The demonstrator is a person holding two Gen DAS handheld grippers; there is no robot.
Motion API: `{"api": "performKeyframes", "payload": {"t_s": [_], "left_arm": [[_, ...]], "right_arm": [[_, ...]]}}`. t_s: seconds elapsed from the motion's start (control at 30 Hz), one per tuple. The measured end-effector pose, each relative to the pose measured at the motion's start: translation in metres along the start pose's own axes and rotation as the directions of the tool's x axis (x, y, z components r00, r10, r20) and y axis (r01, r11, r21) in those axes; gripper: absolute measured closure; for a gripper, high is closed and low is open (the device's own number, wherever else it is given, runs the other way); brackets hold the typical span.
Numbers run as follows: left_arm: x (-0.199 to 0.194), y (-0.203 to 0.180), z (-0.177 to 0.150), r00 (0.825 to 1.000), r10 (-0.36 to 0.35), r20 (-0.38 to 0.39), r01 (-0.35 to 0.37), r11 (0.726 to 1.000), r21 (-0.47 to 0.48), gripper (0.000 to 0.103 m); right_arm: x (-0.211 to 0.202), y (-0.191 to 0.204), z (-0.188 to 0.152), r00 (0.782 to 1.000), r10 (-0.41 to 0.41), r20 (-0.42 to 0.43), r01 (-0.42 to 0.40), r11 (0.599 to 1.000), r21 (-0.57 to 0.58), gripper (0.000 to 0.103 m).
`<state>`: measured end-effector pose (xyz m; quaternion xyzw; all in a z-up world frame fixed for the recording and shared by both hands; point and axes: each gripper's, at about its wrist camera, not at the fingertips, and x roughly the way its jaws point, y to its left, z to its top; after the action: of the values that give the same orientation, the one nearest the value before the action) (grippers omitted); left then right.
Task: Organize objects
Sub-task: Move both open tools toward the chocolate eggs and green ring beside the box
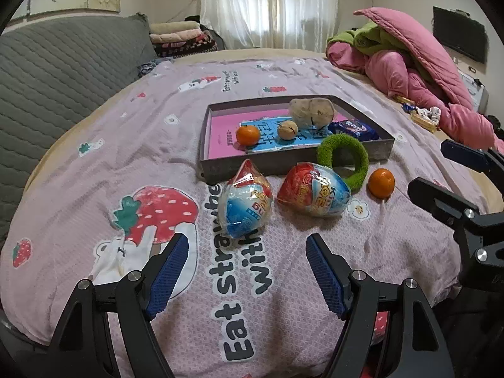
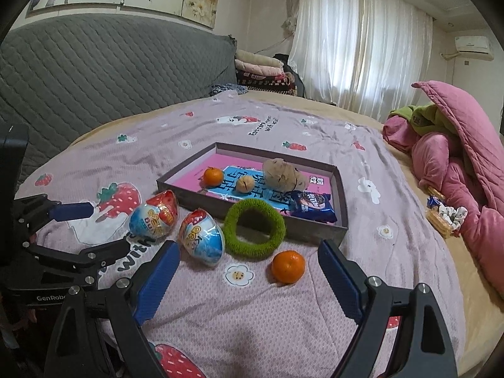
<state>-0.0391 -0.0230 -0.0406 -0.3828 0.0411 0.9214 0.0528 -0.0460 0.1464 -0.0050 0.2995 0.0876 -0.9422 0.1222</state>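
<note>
I am on the approach, nothing picked up yet: my left gripper and my right gripper both hang with jaws spread wide and empty above the bedspread. Taking the grey tray as landmark, four things lie just in front of its near wall: two wrapped toy eggs, a green ring leaning on that wall, and a loose tangerine. The tangerine sits just ahead of my right gripper, one egg ahead of my left. Next, I judge, comes lowering around one and closing.
</note>
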Motion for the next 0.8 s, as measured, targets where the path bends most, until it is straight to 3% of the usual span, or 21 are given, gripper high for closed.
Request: {"api": "performKeyframes", "payload": {"t_s": [0.8], "left_arm": [[0.026, -0.001, 0.0, 0.998, -0.023, -0.062, 0.021, 1.0, -0.023, 0.025]], "right_arm": [[0.021, -0.002, -0.015, 0.998, 0.004, -0.058, -0.004, 1.0, -0.003, 0.014]]}}
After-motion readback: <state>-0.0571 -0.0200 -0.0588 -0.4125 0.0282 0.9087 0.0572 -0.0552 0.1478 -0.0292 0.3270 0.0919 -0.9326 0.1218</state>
